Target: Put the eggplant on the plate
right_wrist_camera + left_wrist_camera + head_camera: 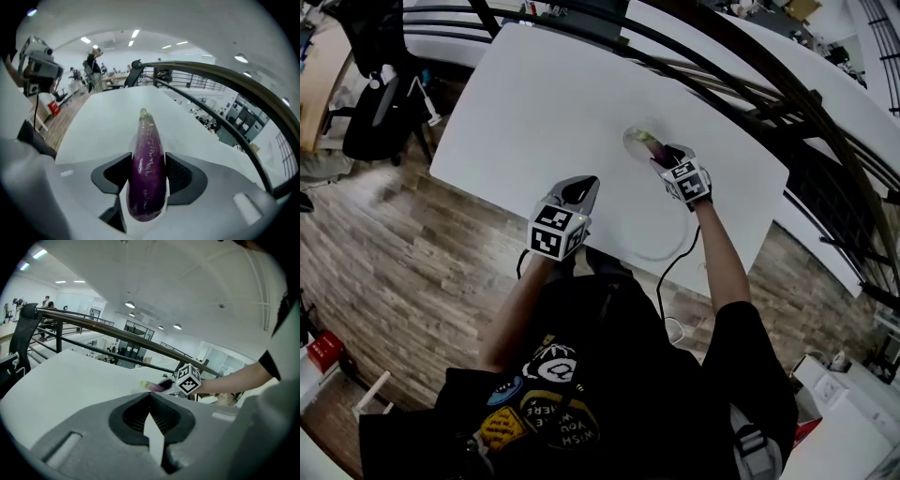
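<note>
Purple eggplant [146, 168] clamped in right gripper [148, 161]; left gripper [151, 414] jaws together.

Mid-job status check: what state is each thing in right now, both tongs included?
Eggplant: clamped in the right tongs, green tip pointing forward, not yet set on the plate.
Right tongs: shut on the eggplant.
Left tongs: shut, empty.
Plate: on the white table, bare.
</note>
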A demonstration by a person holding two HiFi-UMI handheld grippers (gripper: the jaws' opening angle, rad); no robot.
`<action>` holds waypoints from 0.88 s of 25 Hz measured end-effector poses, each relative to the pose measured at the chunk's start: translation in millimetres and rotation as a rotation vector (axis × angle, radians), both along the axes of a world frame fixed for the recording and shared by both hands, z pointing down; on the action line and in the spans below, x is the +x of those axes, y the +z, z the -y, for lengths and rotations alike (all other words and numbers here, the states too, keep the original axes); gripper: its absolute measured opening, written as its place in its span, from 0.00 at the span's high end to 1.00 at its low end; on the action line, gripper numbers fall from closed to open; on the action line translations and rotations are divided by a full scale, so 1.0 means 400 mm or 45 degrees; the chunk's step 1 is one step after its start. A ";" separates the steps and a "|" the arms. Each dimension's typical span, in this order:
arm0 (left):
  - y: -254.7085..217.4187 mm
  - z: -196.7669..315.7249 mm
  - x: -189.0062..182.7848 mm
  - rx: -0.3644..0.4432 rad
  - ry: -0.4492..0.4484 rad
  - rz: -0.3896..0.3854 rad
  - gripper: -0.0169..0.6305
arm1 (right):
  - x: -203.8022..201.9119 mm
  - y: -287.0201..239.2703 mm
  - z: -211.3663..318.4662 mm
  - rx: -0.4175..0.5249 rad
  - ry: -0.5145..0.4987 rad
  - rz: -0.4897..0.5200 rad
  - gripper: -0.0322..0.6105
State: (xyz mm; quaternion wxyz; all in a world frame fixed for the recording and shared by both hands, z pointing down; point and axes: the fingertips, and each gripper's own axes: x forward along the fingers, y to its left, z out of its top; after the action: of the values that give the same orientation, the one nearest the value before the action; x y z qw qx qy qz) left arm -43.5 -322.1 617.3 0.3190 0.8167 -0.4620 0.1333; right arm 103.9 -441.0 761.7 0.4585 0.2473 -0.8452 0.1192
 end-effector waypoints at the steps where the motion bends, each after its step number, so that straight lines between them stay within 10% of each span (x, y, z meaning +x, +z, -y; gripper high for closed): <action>1: 0.008 -0.007 -0.012 -0.013 -0.019 0.003 0.98 | -0.006 0.026 0.012 -0.006 -0.071 -0.066 0.60; 12: 0.038 -0.067 -0.045 -0.099 -0.088 -0.004 0.98 | -0.061 0.161 0.041 -0.069 -0.415 -0.391 0.59; 22: 0.012 -0.066 -0.013 -0.017 0.023 -0.026 0.98 | 0.001 -0.066 -0.066 0.135 0.119 0.078 0.52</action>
State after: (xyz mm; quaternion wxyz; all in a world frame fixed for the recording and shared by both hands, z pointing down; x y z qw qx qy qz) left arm -48.5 -295.6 622.2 0.3279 0.8200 -0.4505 0.1309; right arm 104.3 -414.5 735.3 0.4127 0.3068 -0.8514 0.1030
